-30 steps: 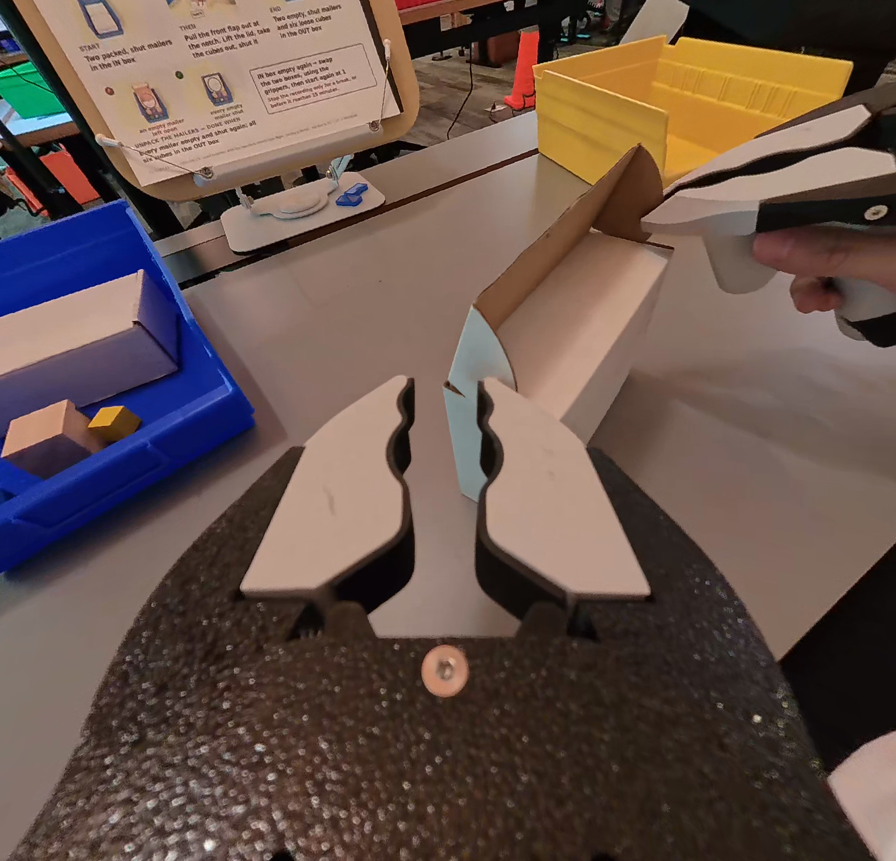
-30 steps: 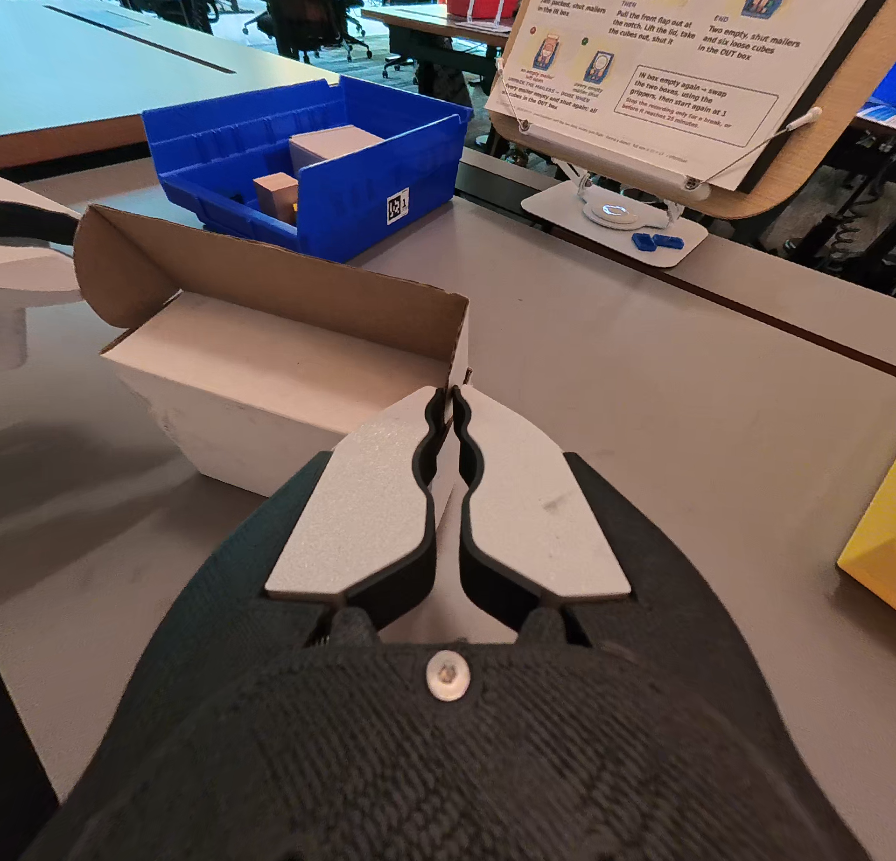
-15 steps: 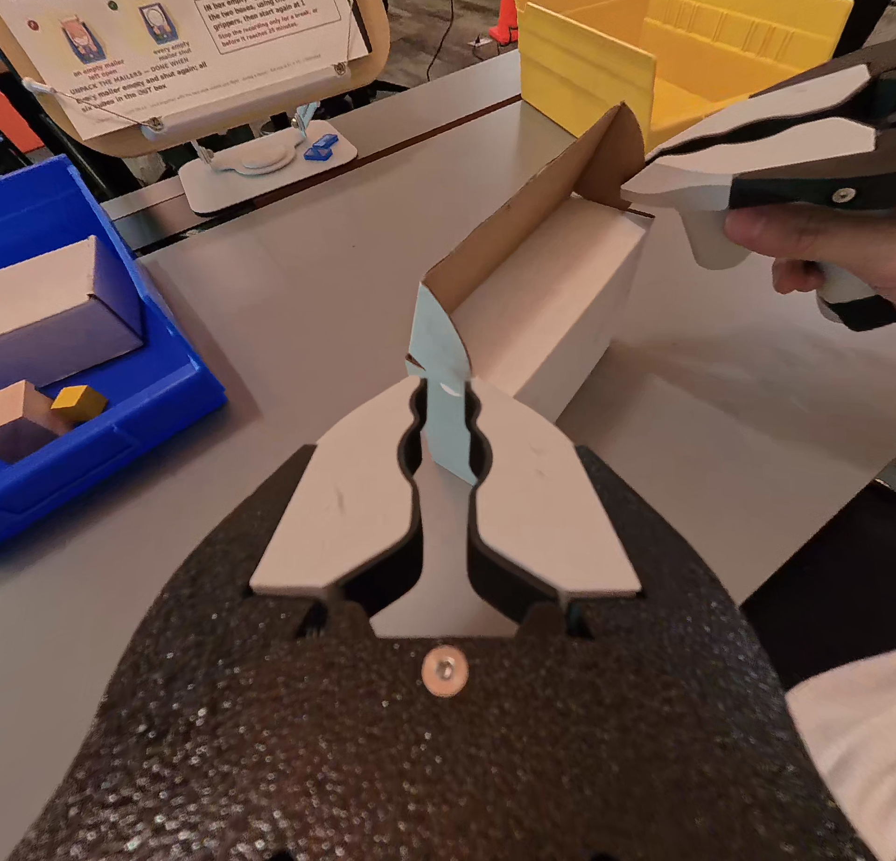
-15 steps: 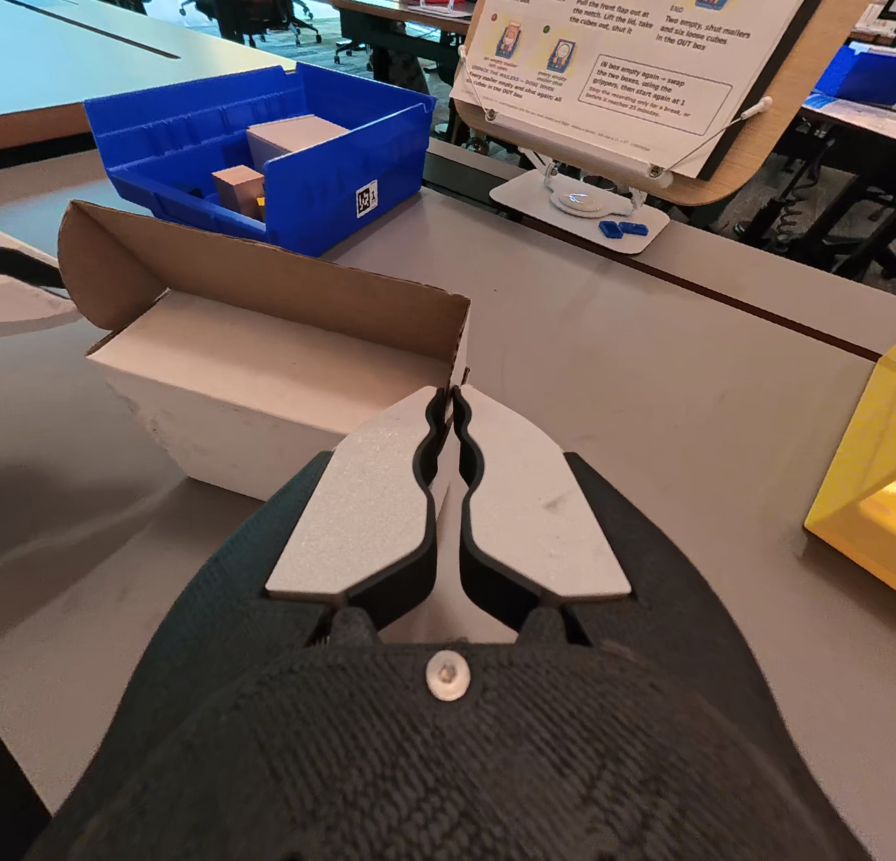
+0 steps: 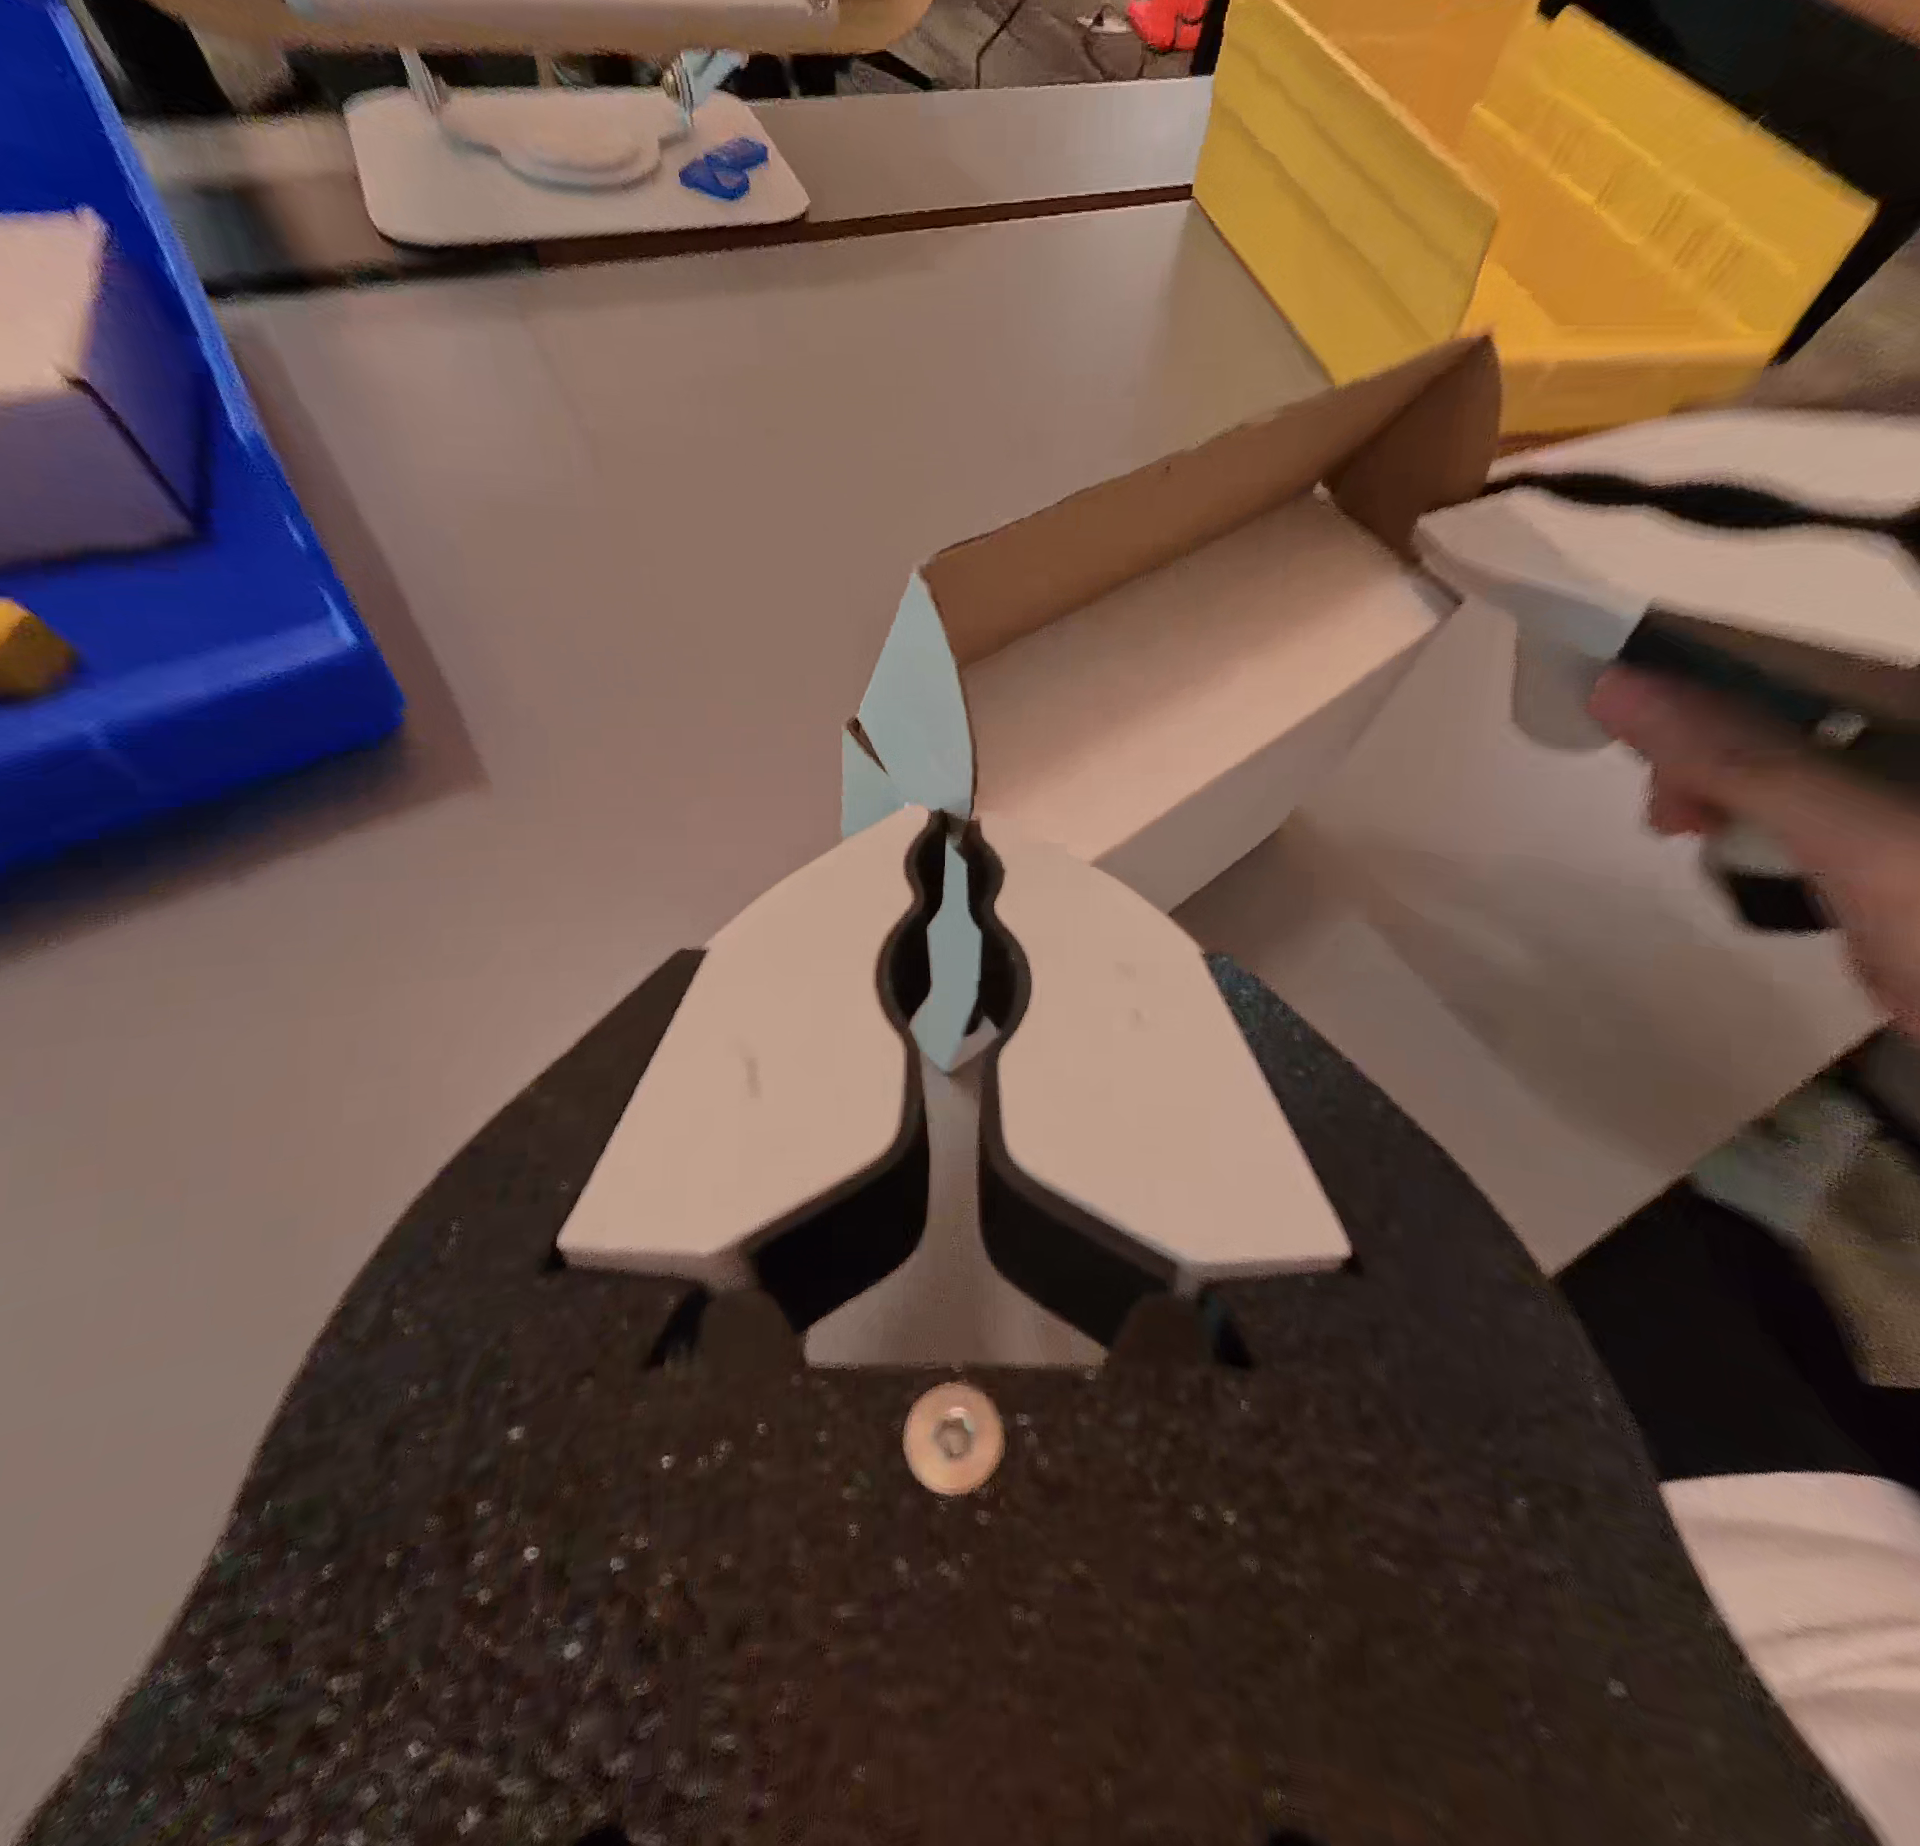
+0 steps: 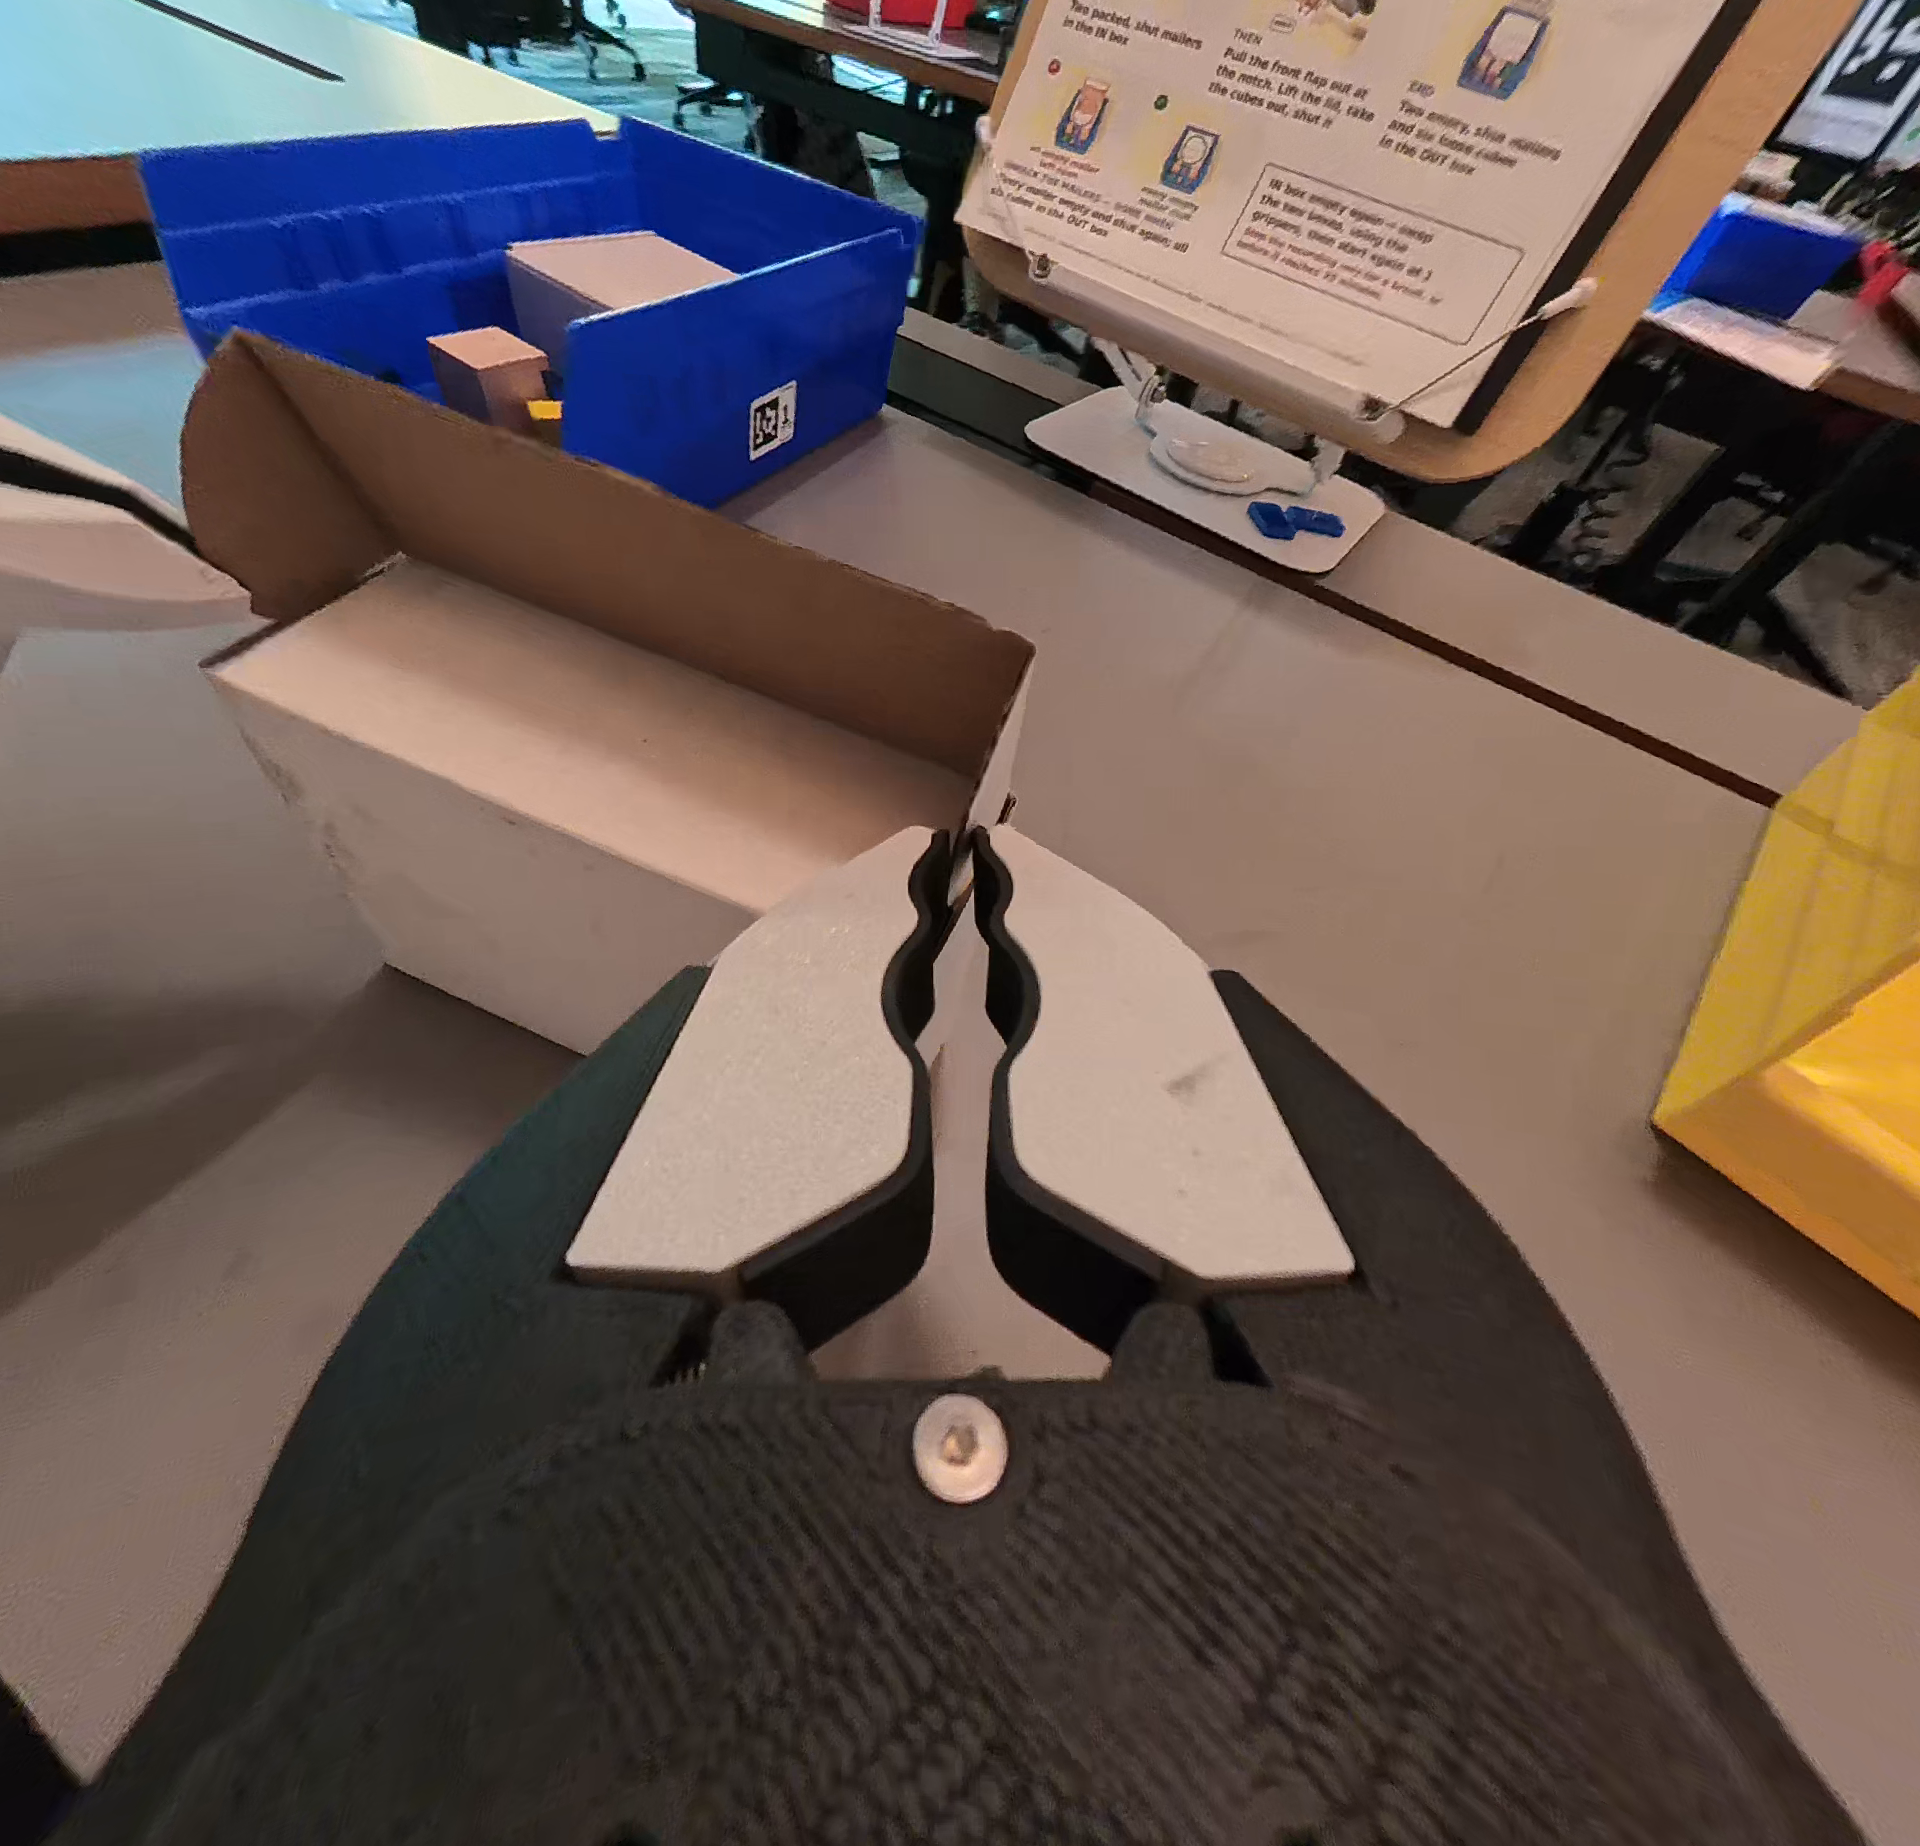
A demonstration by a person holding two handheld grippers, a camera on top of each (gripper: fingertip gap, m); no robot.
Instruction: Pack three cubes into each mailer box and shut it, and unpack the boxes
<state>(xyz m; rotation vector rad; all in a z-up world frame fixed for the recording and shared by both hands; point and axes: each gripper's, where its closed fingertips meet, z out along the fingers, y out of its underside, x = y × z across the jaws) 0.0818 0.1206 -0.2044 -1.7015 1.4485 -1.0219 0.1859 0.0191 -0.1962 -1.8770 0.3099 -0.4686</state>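
Note:
A white mailer box (image 5: 1174,695) lies on the grey table (image 5: 727,466), its lid down and its brown front flap (image 5: 1174,508) standing up. My left gripper (image 5: 951,830) is shut on the flap's side ear (image 5: 940,923) at the near end. My right gripper (image 6: 961,840) is shut on the ear at the other end; it also shows in the left wrist view (image 5: 1455,539). The box (image 6: 582,736) and flap (image 6: 644,570) fill the right wrist view's middle. A second shut white mailer (image 6: 608,274), a tan cube (image 6: 483,362) and a yellow cube (image 5: 26,648) lie in the blue bin (image 6: 727,342).
The blue bin (image 5: 177,653) stands at the left, the yellow bin (image 5: 1507,207) at the back right, also at the right wrist view's edge (image 6: 1808,965). An instruction board on a white stand (image 6: 1278,165) is behind the table's seam. A person's hand (image 5: 1787,809) holds the right gripper. The tips of one gripper are about 15 cm away from the tips of the other. Between my left fingertips and the yellow cube (image 5: 26,648) there is roughly 30 cm.
My left gripper closed on the flap's side ear, which now sits deep between the fingers. The box turned and shifted to the right in the left wrist view. The right gripper kept its hold.

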